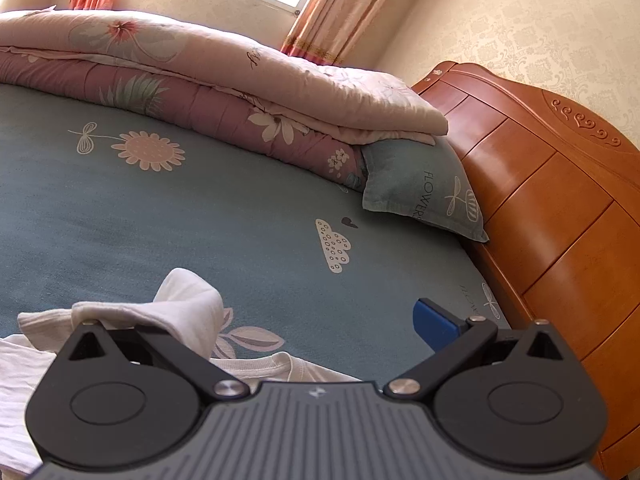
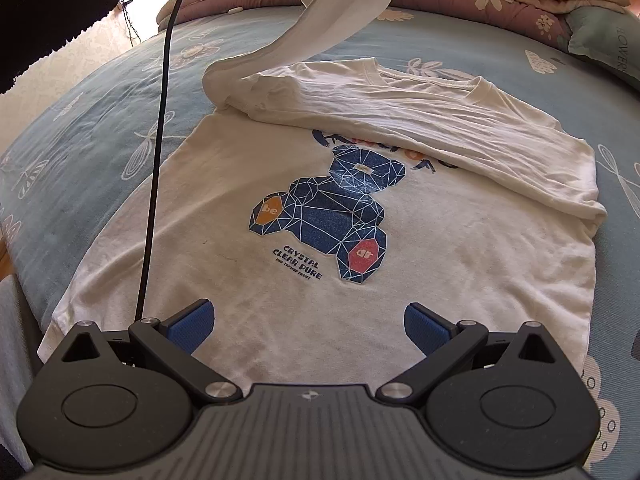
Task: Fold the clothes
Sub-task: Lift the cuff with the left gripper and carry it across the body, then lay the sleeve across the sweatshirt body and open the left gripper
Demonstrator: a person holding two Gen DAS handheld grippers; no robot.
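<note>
A white T-shirt (image 2: 248, 280) with a blue geometric bear print (image 2: 332, 216) lies face up on the blue-green bed sheet (image 2: 100, 120). One sleeve (image 2: 460, 128) is folded across the chest. The other sleeve (image 2: 340, 0) is raised in the air and runs out of the top of the right wrist view. In the left wrist view that white sleeve (image 1: 188, 308) drapes over and hides one finger of my left gripper (image 1: 312, 320), whose jaws stand wide apart; its other blue pad (image 1: 436, 326) is bare. My right gripper (image 2: 310, 326) hovers open over the shirt's lower part.
Folded floral quilts (image 1: 200, 92) are stacked along the far side of the bed, with a pillow (image 1: 424, 188) against the wooden headboard (image 1: 540, 200). A black cable (image 2: 156, 160) hangs across the left of the right wrist view. The sheet (image 1: 200, 208) lies bare past the shirt.
</note>
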